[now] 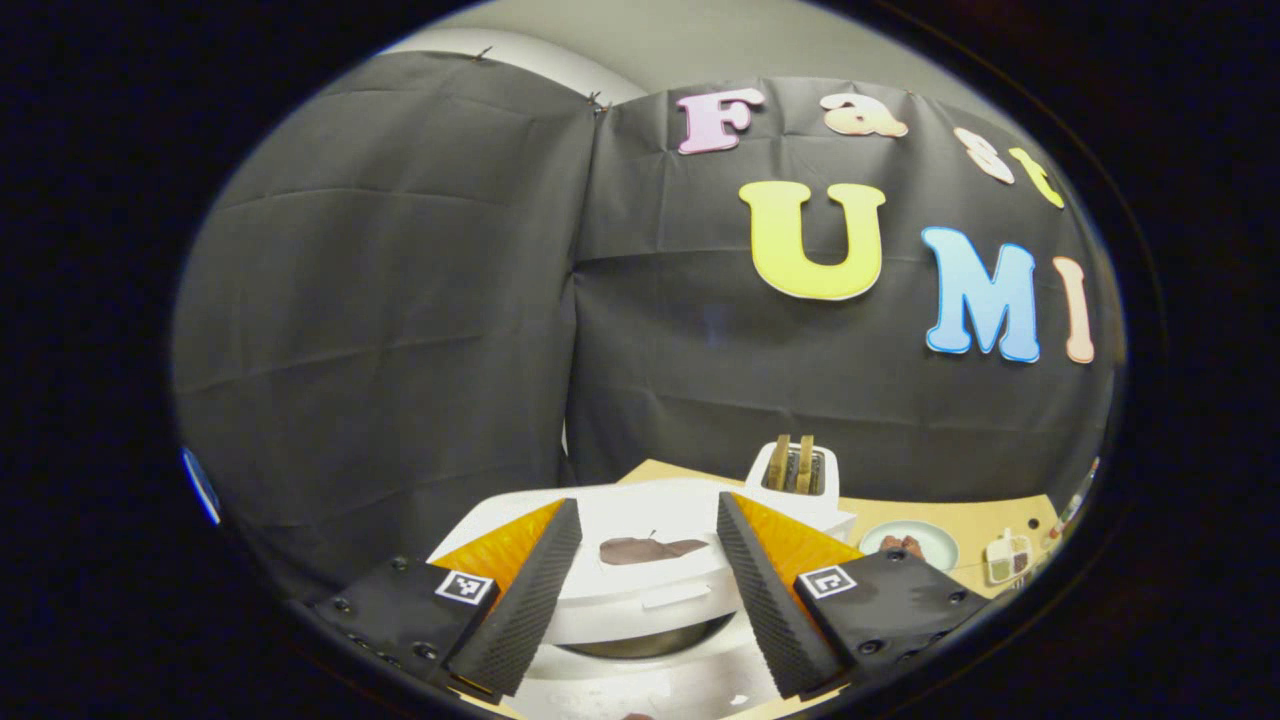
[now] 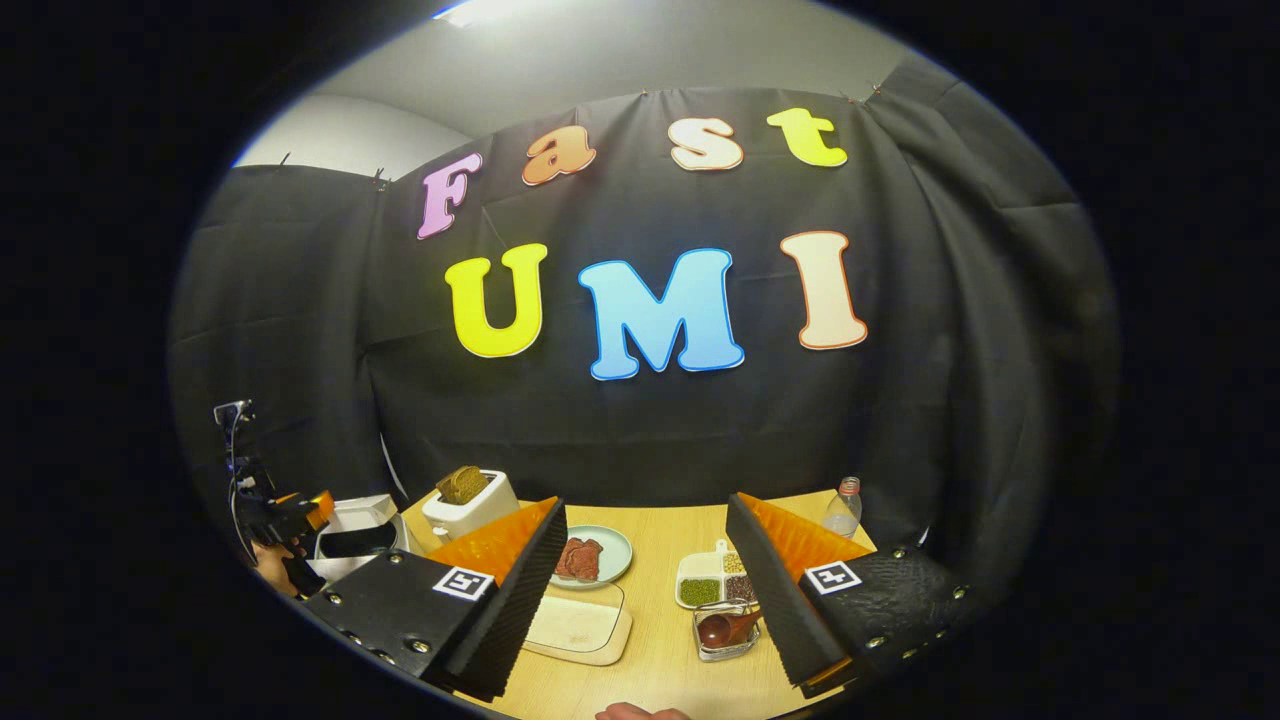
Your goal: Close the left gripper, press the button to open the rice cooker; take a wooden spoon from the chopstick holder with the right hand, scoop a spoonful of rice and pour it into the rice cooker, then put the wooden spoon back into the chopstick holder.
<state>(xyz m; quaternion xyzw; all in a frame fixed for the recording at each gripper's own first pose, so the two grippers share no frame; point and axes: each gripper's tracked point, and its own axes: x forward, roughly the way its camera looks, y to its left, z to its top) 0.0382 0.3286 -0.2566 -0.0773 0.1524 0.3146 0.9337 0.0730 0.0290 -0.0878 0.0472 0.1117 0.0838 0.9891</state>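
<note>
In the left gripper view the left gripper hung with its jaws wide apart and nothing between them, just over the white rice cooker, whose lid bore a dark brown mark and appeared slightly raised, a dark gap showing beneath its front edge. Behind the cooker stood a white toaster with two slices of toast upright in its slots, and to the right of it lay a pale green plate carrying something reddish brown, then a small divided dish of grains near the table's far right. In the right gripper view the right gripper also stood open and empty above the light wooden table. Just ahead of its right finger sat a small clear container with the wooden spoon lying in it, bowl toward the left. Beyond that was the white divided dish holding green and brown beans and pale grains, and a clear plastic bottle stood farther back toward the right. Between the fingers lay the plate with its reddish-brown piece, and nearer, partly hidden by the left finger, a flat cream-coloured board. The toaster stood to the left, with the rice cooker beyond it and the other gripper poised at its left side, a hand beneath. Black cloth walled the booth behind, under a pale ceiling.
</note>
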